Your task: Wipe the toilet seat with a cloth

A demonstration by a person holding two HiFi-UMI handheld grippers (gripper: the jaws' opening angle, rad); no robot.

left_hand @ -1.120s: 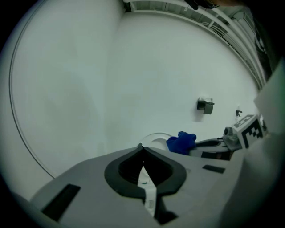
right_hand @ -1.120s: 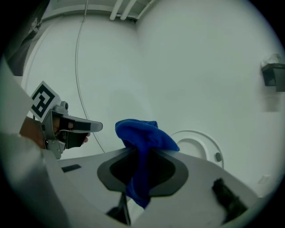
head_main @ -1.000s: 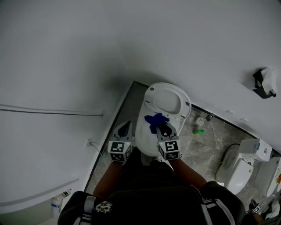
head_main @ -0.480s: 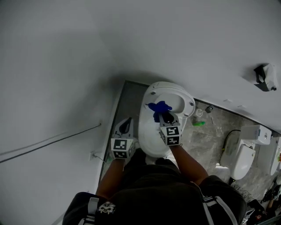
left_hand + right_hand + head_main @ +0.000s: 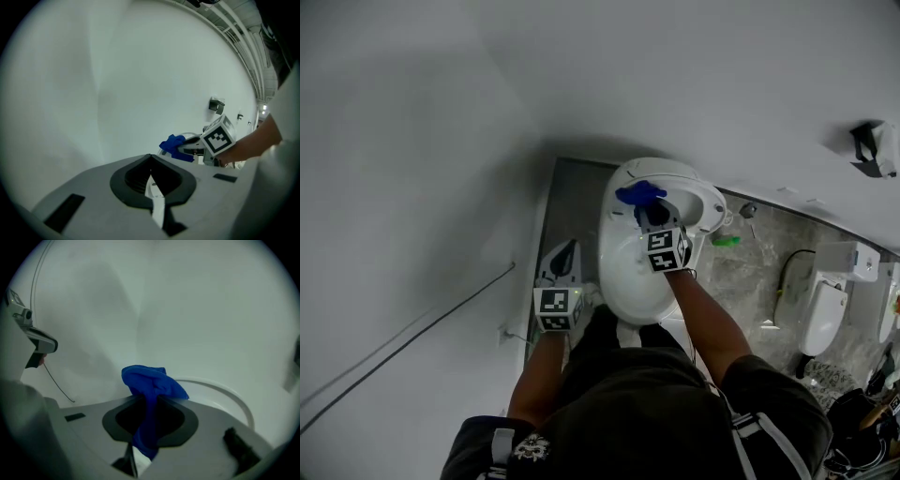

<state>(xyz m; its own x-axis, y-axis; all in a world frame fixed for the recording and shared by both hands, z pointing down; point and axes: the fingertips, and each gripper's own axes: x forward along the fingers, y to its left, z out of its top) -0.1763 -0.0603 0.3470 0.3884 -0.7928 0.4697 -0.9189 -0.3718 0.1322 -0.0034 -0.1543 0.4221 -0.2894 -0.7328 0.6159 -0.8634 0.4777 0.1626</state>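
From the head: pinches a blue cloth (image 5: 639, 193) in the right gripper (image 5: 649, 208) over the far rim of the white toilet seat (image 5: 617, 246) (touching or not, cannot tell); holds the left gripper (image 5: 566, 253) off to the bowl's left, near the wall. From the left gripper: jaws pressed together on nothing, with the cloth bunched ahead at the right gripper's tip. From the right gripper: jaws clamped on the cloth, bulk spilling forward — seat rim curving just beyond.

A: cloth (image 5: 639, 193)?
B: blue soft fabric, crumpled, matt.
A: toilet (image 5: 628, 272)?
B: smooth glossy white, ceramic look. floor (image 5: 750, 267) mottled grey, stone look. wall (image 5: 441, 112) smooth matt white.
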